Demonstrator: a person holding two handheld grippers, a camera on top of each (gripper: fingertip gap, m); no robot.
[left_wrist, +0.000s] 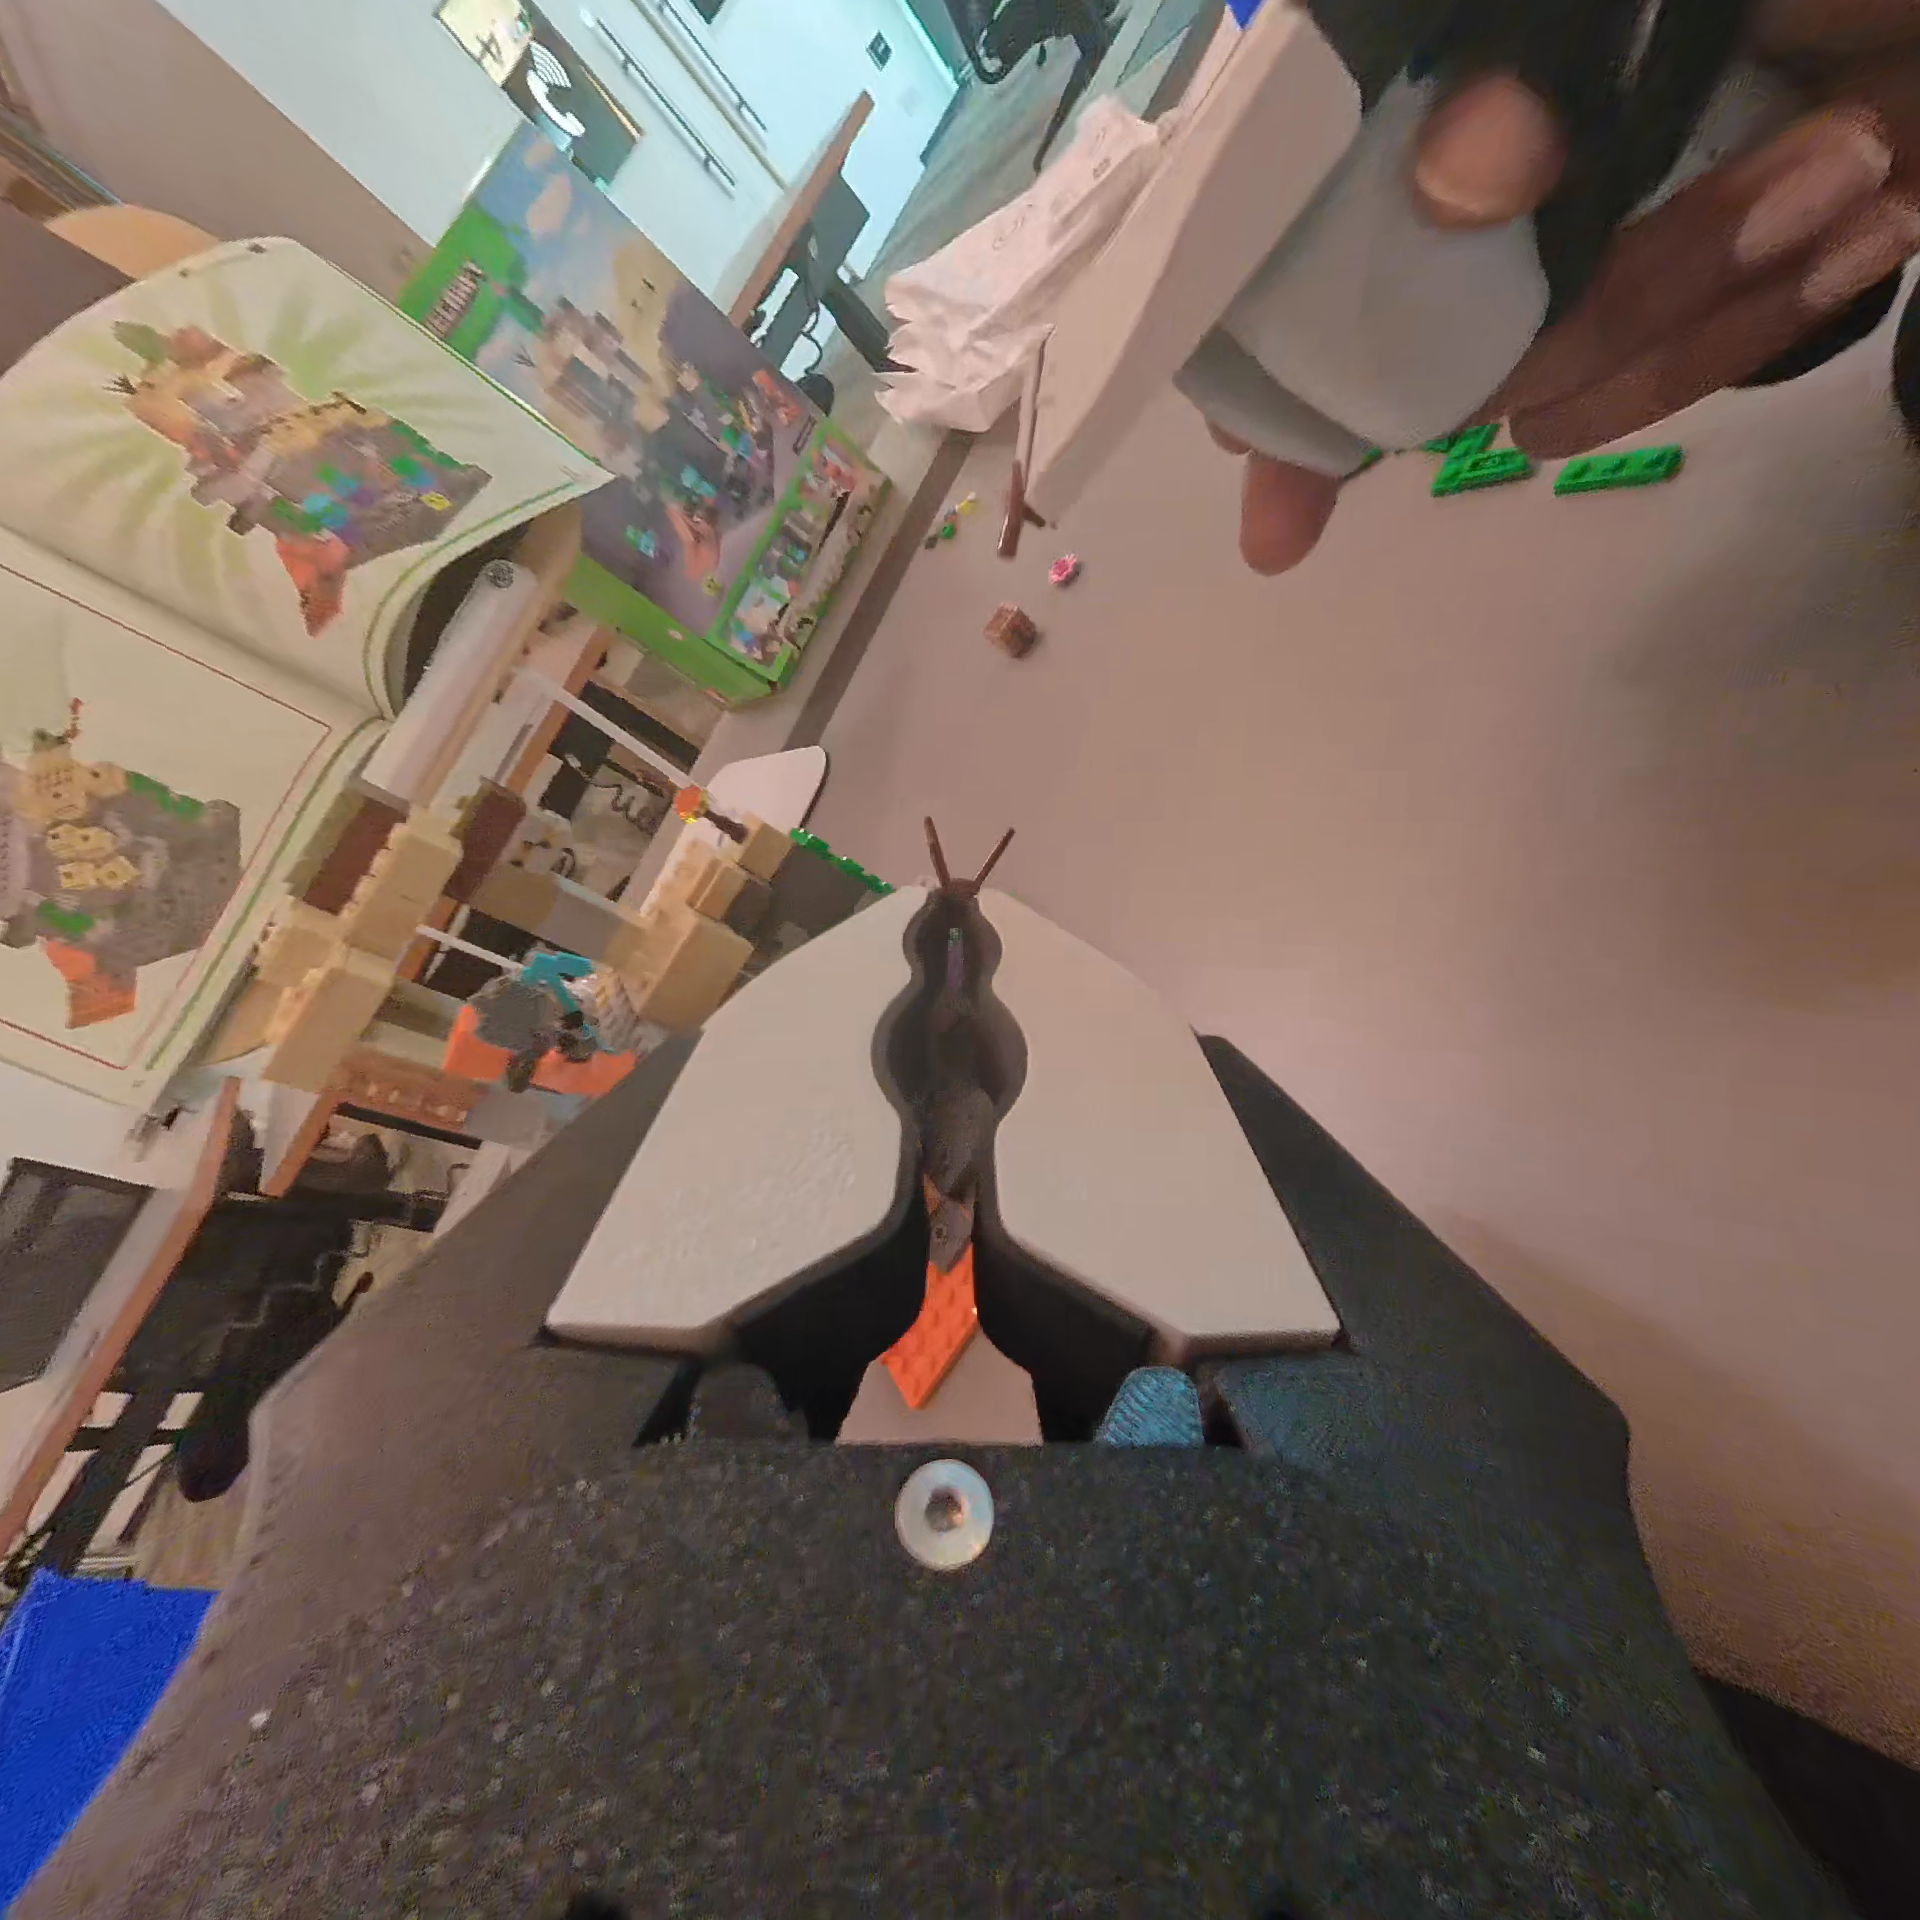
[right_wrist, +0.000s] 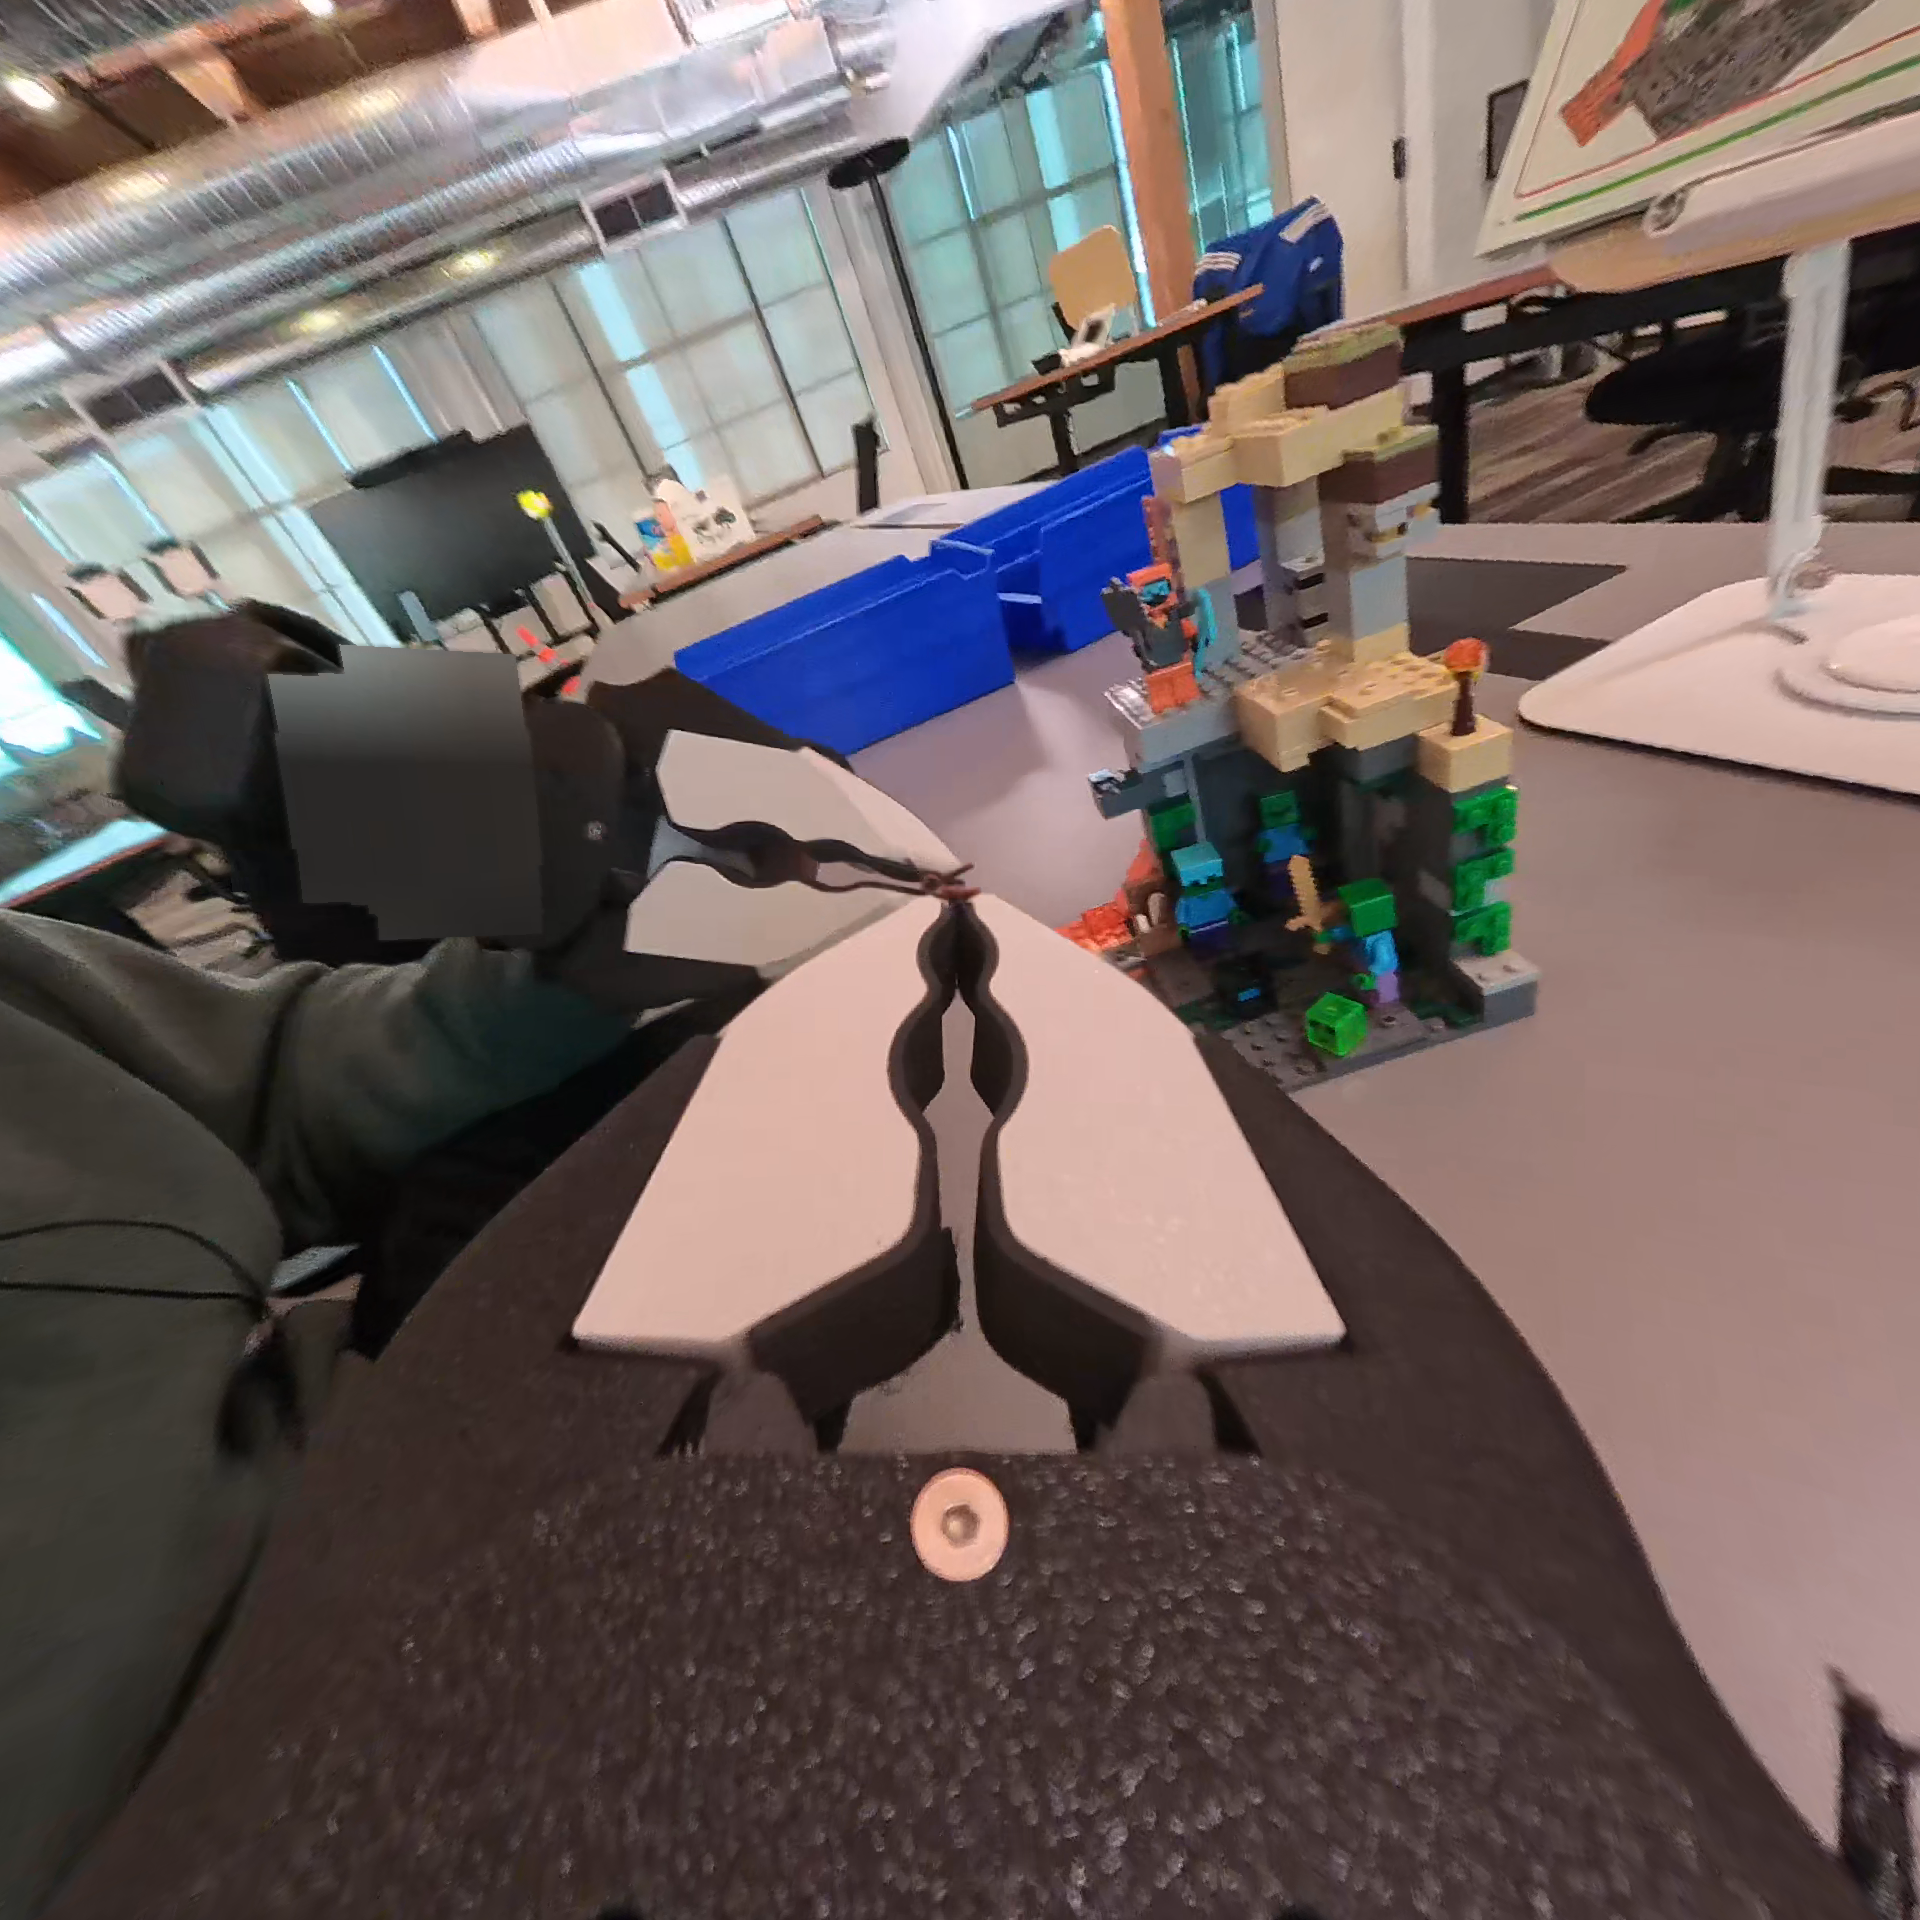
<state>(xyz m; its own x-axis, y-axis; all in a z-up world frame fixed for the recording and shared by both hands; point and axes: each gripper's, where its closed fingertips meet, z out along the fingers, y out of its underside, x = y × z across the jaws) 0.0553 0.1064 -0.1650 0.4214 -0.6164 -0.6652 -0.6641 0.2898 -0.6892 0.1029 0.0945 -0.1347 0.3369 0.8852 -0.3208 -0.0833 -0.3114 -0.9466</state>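
Two claws meet over the tabletop (right_wrist: 1558, 1195): left claw (left_wrist: 954, 914) pinches a brown twig piece (left_wrist: 966, 862); right claw (right_wrist: 961, 914) is pressed together beside it.

Open-plan office with a wall of tall glass partitions (right_wrist: 665, 343), exposed silver ducts (right_wrist: 312, 197) under a wooden ceiling, and a timber column (right_wrist: 1148, 177). Wood-topped desks (right_wrist: 1132, 358) stand beyond a grey table (right_wrist: 1662, 1195). A dark screen (right_wrist: 447, 540) sits on a stand.
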